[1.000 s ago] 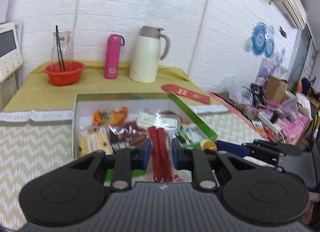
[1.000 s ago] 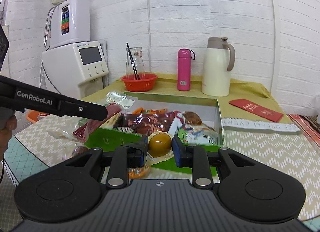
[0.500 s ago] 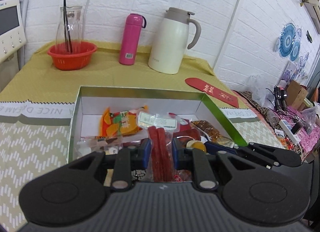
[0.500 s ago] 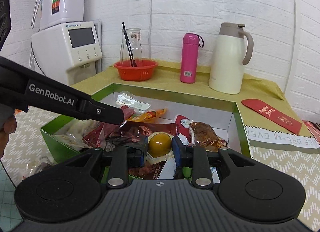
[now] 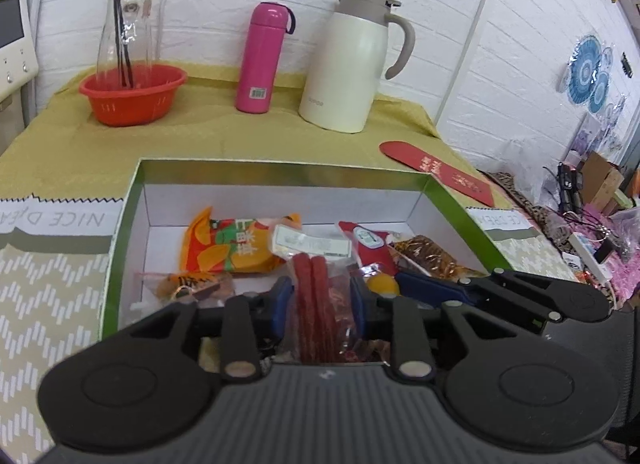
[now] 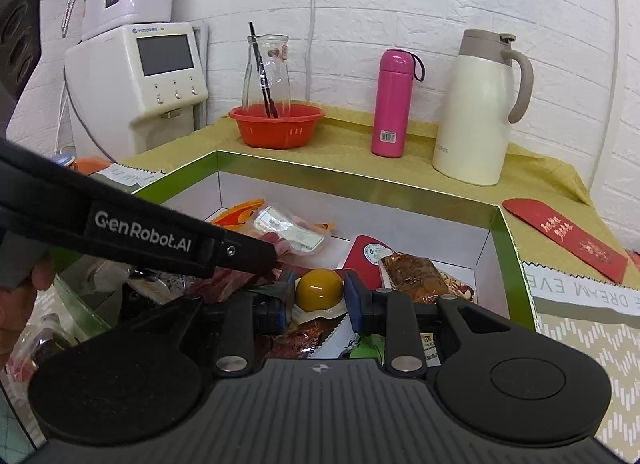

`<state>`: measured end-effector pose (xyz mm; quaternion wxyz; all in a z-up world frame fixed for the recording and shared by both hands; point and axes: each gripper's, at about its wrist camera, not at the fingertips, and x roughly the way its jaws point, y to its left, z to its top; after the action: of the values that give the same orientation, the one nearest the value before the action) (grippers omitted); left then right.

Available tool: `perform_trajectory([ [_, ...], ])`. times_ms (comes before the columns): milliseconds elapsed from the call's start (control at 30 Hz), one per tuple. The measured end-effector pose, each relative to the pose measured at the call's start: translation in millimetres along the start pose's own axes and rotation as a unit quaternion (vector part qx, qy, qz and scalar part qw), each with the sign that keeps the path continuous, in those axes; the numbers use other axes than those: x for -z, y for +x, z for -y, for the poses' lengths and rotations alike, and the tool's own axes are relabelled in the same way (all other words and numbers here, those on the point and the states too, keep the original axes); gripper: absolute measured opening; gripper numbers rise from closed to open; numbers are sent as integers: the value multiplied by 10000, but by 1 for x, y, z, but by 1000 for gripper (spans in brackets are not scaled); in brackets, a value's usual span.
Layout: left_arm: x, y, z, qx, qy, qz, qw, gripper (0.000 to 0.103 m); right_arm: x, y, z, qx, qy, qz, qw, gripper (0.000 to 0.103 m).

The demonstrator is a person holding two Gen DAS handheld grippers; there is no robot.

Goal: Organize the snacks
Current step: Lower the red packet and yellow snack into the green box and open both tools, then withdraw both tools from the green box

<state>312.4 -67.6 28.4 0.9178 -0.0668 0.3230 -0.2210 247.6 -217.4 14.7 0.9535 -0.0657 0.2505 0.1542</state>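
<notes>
A green-rimmed white box (image 5: 280, 173) holds several snack packets, among them an orange packet (image 5: 232, 244) and a brown nut bar (image 6: 416, 274). My left gripper (image 5: 318, 296) is shut on a clear pack of red sausage sticks (image 5: 316, 288), held over the box's near part. My right gripper (image 6: 318, 290) is shut on a yellow ball snack in its wrapper (image 6: 319, 289), also over the box (image 6: 360, 180). The left gripper's arm crosses the right wrist view (image 6: 140, 232); the right gripper shows at the left view's right side (image 5: 500, 292).
Behind the box on the yellow cloth stand an orange bowl (image 5: 134, 94) with a glass carafe (image 5: 126, 28), a pink bottle (image 5: 262, 58) and a cream thermos jug (image 5: 352, 64). A red envelope (image 5: 436, 170) lies right of the box. A water dispenser (image 6: 136, 84) stands at far left.
Both grippers have moved forward over the box with their snacks still held. The box now fills more of both views.
</notes>
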Motion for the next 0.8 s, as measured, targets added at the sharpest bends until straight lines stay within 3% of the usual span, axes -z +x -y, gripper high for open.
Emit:
perform_trajectory([
  [33, 1, -7, 0, 11, -59, 158, 9999, 56, 1, -3, -2, -12, -115, 20, 9999, 60],
  [67, 3, -16, -1, 45, -126, 355, 9993, 60, 1, -8, -5, 26, -224, 99, 9997, 62],
  [100, 3, -23, 0, 88, -193, 511, 9985, 64, 1, -13, -6, 96, -332, 224, 9992, 79],
  [133, 3, -31, 0, 122, -274, 605, 9977, 70, 2, -19, -8, 176, -400, 353, 9984, 103],
  [200, 2, -42, 2, 153, -432, 656, 9968, 75, 3, -30, -10, 326, -480, 552, 9968, 103],
  [300, 4, -58, 9, -42, -445, 765, 9961, 93, 4, -47, -14, 315, -523, 663, 9959, 103],
  [467, 15, -84, 27, -338, -66, 987, 9945, 93, 7, -76, -24, 340, -623, 670, 9952, 103],
  [600, 28, -109, 30, -264, -91, 1080, 9938, 93, 13, -101, -29, 406, -531, 517, 9964, 103],
  [800, 57, -143, 37, -113, 63, 855, 9963, 93, 29, -144, -33, 294, -374, 409, 9980, 103],
])
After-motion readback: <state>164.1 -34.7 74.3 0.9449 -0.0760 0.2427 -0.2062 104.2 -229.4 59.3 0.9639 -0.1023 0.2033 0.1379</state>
